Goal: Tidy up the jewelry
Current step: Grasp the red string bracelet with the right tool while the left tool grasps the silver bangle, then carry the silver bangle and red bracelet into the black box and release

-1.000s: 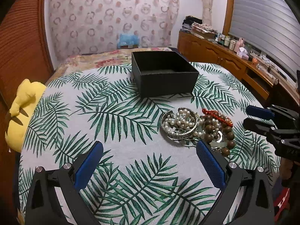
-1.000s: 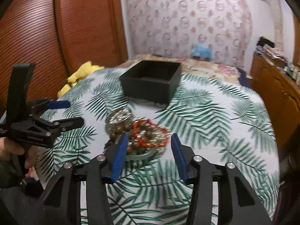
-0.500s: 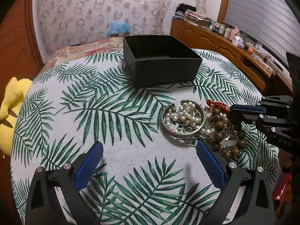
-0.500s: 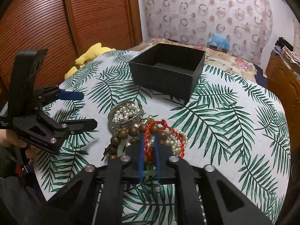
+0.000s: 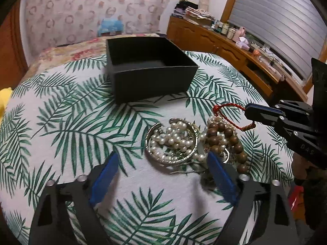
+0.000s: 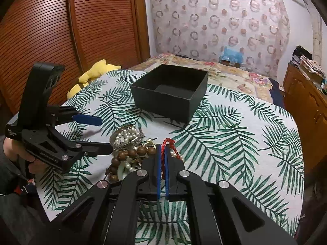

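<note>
The right gripper [image 6: 162, 149] has just snapped shut on the red cord [image 6: 166, 143] and now pinches it, lifting it off the near pile of beads [image 5: 223, 136] and pearls [image 5: 172, 138]. The left gripper [image 5: 161, 163] has come in close at the pile's left; its jaws have just been narrowing but gape open, nothing between them. The black box [image 6: 169, 94] waits empty at the far side, so the cord looks ready to go there.

Both wrist views close, angled down, sharing jewelry pile [image 5: 196, 140].
</note>
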The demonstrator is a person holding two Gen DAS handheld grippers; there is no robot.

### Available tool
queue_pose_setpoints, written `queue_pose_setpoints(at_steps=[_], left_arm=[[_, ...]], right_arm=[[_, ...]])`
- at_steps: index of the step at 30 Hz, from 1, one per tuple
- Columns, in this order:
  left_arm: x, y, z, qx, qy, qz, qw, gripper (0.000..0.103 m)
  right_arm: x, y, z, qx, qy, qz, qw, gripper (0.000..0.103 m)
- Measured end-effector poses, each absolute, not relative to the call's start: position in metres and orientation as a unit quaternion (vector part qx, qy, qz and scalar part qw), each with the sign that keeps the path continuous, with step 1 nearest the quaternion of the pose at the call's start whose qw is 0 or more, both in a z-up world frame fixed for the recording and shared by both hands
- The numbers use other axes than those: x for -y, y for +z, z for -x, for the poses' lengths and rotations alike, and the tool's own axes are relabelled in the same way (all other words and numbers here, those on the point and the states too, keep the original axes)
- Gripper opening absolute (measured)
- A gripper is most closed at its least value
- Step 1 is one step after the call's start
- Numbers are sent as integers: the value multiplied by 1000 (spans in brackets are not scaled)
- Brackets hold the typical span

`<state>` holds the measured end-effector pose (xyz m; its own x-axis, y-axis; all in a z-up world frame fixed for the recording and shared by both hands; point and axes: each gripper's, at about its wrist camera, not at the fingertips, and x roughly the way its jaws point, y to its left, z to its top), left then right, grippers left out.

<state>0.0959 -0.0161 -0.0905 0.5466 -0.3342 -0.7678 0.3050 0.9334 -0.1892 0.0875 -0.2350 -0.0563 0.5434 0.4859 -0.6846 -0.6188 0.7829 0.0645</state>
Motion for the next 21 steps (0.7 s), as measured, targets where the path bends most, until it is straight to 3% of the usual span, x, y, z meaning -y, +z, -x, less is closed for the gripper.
queue_pose_setpoints(at_steps=[3, 10, 12, 21], left_arm=[[20, -93, -100, -443, -189, 19, 876, 68], [22, -102, -108, -445, -198, 33, 873, 63], [23, -102, -109, -443, -204, 32, 872, 57], [27, -91, -106, -411, -195, 13, 890, 56]], right_arm=[[237, -55, -88, -355, 315, 90, 875, 3], [239, -54, -86, -351, 314, 93, 877, 3], [239, -53, -87, -351, 313, 94, 877, 3], [233, -38, -96, -339, 313, 101, 882, 3]])
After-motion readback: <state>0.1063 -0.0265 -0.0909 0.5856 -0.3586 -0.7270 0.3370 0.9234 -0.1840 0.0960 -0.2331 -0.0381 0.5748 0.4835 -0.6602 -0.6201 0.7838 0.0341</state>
